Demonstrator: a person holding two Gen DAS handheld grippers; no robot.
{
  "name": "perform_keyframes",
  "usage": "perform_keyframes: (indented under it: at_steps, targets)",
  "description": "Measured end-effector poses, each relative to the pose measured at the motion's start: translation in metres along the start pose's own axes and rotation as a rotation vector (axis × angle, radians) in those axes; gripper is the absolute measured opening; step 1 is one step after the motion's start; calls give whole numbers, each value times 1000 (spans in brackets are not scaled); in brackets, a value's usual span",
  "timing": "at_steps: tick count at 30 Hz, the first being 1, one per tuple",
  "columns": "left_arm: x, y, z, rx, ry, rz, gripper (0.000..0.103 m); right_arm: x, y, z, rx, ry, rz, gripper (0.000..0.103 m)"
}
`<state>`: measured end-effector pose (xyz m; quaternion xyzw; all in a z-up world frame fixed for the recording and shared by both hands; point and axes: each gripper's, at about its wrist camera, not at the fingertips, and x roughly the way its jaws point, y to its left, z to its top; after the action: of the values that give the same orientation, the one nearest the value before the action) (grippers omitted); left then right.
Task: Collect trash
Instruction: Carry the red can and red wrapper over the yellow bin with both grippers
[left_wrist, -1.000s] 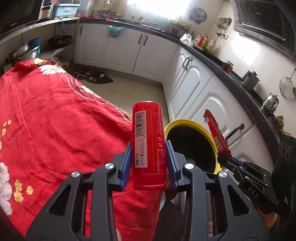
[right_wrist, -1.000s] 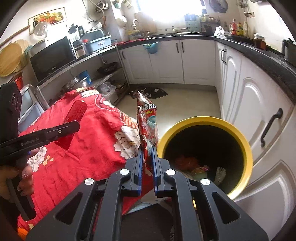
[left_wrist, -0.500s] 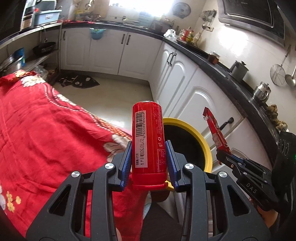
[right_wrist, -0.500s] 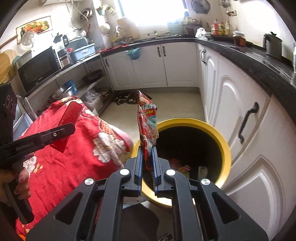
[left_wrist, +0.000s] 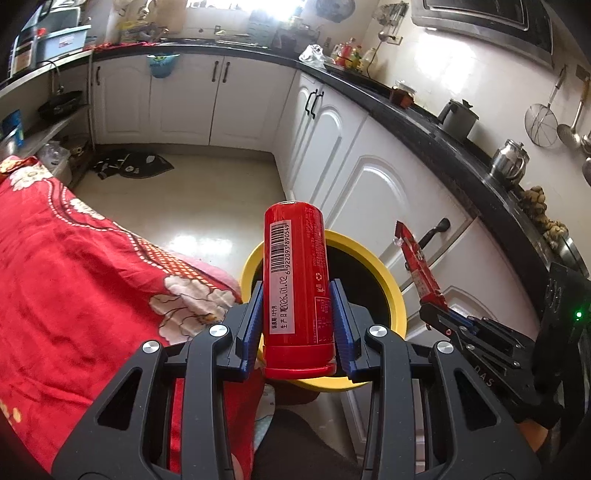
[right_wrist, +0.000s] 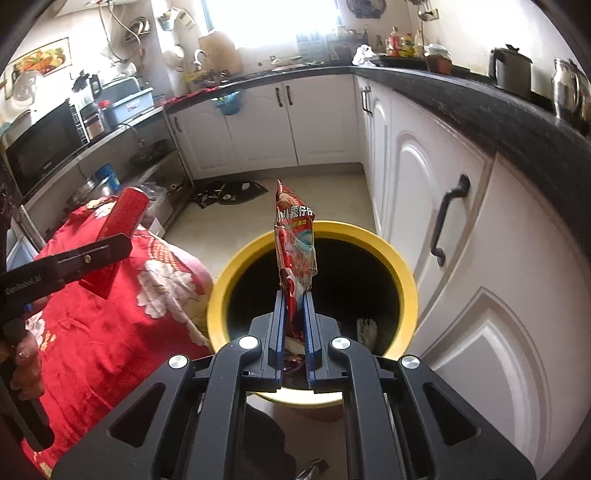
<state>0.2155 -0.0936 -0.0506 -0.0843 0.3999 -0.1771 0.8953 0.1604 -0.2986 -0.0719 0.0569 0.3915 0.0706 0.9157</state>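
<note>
- Red can (left_wrist: 297, 288): slim glossy cylinder, white label strip with barcode and printed date running down its side; it stands upright along the fingers, flat rim at the bottom.
- Left tongs (left_wrist: 297, 325): blue ribbed pads pinch the can at its lower half, one on each side; the upper half stands clear above the pads.
- From the left wrist view the can sits in front of the yellow-rimmed bin (left_wrist: 391, 284), over its near edge.
- Snack wrapper (right_wrist: 295, 247): crinkled shiny foil-like film, mainly red with a blue-white patch and printed characters; flattened, standing on edge.
- Right tongs (right_wrist: 294, 325): pressed together on the lower end of the wrapper; most of the wrapper rises free above the blue pads.
- From the right wrist view the wrapper hangs over the bin's open mouth; the bin is round with a smooth yellow rim (right_wrist: 406, 280) and dark inside, some rubbish visible at the bottom.
- Red floral cloth (left_wrist: 74, 280), soft and wrinkled, covers the worktop just left of the bin.
- White panelled cabinet doors (right_wrist: 461, 236) with dark handles stand to the right of the bin.
</note>
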Motion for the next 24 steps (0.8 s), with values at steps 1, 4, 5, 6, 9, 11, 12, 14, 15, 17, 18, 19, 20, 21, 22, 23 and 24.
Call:
perform_keyframes:
  at_steps: [1, 4, 5, 6, 9, 11, 12, 14, 15, 17, 18, 19, 20, 21, 22, 23, 24]
  targets:
    - [2, 0, 0, 0, 3, -1, 28, 3, -2, -1, 4, 8, -3, 9]
    - [8, -1, -1, 2, 15, 0, 28, 9, -6, -4, 12, 27, -11, 9]
    - [11, -1, -1, 1, 20, 0, 28, 12, -7, -5, 14, 36, -14, 9]
    - [15, -1, -1, -2, 29, -4, 28, 15, -8, -7, 16, 42, -16, 9]
    - [22, -3, -1, -1, 42, -1, 28, 23, -12, -12, 26, 65, -19, 9]
    - [27, -2, -1, -1, 49, -2, 28, 28, -14, -14, 32, 77, -20, 9]
    - [31, -2, -1, 1, 55, -2, 28, 30, -15, -16, 34, 82, -20, 9]
    - [36, -2, -2, 3, 67, -6, 28, 35, -17, -18, 38, 96, -22, 9]
    - [41, -2, -3, 3, 77, -8, 28, 38, -17, -19, 39, 103, -24, 9]
    - [48, -4, -3, 3, 90, -11, 28, 44, -19, -20, 42, 113, -29, 9]
    - [50, -4, -3, 4, 95, -12, 28, 46, -20, -21, 45, 117, -31, 9]
    - [53, -4, -4, 6, 101, -11, 28, 48, -22, -22, 48, 121, -32, 9]
    - [56, -5, -4, 7, 106, -11, 28, 50, -23, -22, 52, 123, -35, 9]
    - [59, -5, -4, 6, 114, -17, 28, 51, -24, -23, 53, 127, -37, 9]
    - [62, -5, -4, 7, 121, -19, 28, 53, -25, -24, 54, 130, -39, 9]
    - [65, -6, -4, 10, 126, -16, 28, 54, -26, -24, 54, 133, -42, 9]
    - [67, -6, -4, 11, 129, -16, 28, 56, -26, -24, 53, 134, -43, 9]
